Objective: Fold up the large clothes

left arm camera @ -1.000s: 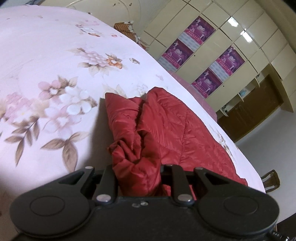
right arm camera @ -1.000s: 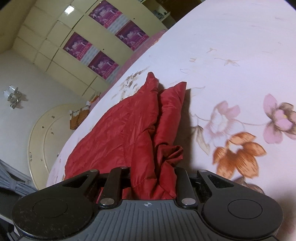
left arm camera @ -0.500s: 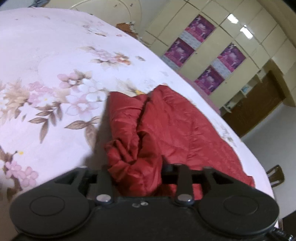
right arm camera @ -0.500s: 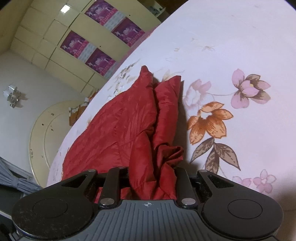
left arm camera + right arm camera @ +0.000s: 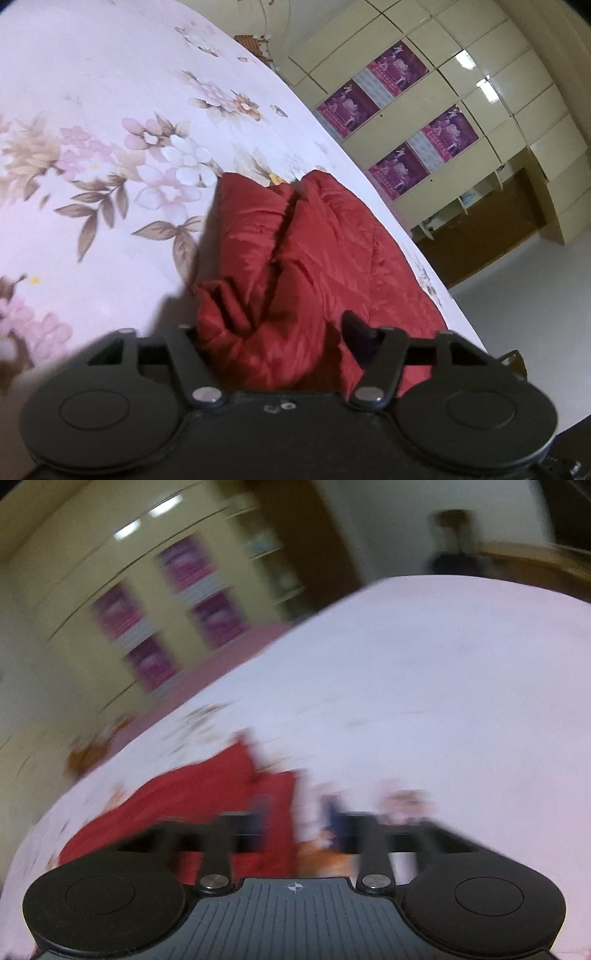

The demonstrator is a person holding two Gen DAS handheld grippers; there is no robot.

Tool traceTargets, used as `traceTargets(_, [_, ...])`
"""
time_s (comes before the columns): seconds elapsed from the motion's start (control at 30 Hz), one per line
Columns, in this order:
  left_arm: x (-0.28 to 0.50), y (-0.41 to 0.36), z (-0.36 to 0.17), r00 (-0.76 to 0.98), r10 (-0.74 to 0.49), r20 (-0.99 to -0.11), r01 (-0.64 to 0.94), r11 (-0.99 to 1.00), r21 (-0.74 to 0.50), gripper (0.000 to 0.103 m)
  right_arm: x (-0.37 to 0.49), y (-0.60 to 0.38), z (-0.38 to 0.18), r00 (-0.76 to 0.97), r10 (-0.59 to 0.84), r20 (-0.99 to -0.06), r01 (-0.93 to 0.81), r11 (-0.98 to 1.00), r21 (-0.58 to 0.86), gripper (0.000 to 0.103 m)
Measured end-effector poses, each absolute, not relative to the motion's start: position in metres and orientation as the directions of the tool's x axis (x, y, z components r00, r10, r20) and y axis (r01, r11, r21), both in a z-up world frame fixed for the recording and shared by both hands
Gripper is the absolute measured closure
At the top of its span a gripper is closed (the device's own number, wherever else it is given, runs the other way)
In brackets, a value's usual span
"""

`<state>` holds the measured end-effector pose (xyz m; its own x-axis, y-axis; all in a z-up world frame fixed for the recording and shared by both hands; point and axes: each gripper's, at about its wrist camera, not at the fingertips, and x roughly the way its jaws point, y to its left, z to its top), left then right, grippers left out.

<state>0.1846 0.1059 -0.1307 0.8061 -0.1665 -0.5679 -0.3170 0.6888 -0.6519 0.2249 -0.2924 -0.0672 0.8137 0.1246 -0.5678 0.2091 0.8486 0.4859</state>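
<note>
A red quilted jacket (image 5: 314,251) lies folded lengthwise on a floral bedsheet (image 5: 110,155). My left gripper (image 5: 269,332) is open, its jaws spread around the bunched near end of the jacket, which rests between them. In the blurred right wrist view the jacket (image 5: 192,794) lies low and to the left. My right gripper (image 5: 295,823) is open and empty, lifted off the jacket, with bare sheet (image 5: 424,701) ahead of it.
A cream wardrobe with purple posters (image 5: 399,122) stands beyond the bed, with brown shelving (image 5: 491,225) beside it. A chair (image 5: 513,362) stands at the bed's right edge. A person (image 5: 454,546) stands in the background of the right wrist view.
Both grippers have opened and let go of the jacket. The right gripper has swung up and away to the right, fast enough to blur its view. The left gripper stays by the jacket's end.
</note>
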Motion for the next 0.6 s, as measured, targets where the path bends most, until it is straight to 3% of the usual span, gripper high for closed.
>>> traceTargets(0.03, [0.188, 0.106, -0.132, 0.804, -0.165, -0.572, -0.322, 0.688, -0.651, 0.066, 0.231, -0.274, -0.063, 0.813, 0.187, -0.552, 0.135, 0.861, 0.49, 0.102])
traceTargets(0.2, [0.19, 0.097, -0.124, 0.806, -0.148, -0.573, -0.292, 0.743, -0.603, 0.079, 0.252, -0.184, -0.063, 0.747, 0.387, -0.54, -0.107, 0.873, 0.476, 0.103])
traceTargets(0.5, [0.191, 0.096, -0.124, 0.807, -0.14, -0.574, -0.277, 0.769, -0.576, 0.081, 0.294, -0.114, -0.113, 0.608, 0.41, -0.68, -0.169, 0.904, 0.393, 0.103])
traceTargets(0.6, [0.192, 0.095, -0.124, 0.801, -0.13, -0.584, -0.286, 0.774, -0.565, 0.081, 0.297, -0.12, -0.131, 0.592, 0.425, -0.685, -0.169, 0.897, 0.41, 0.103])
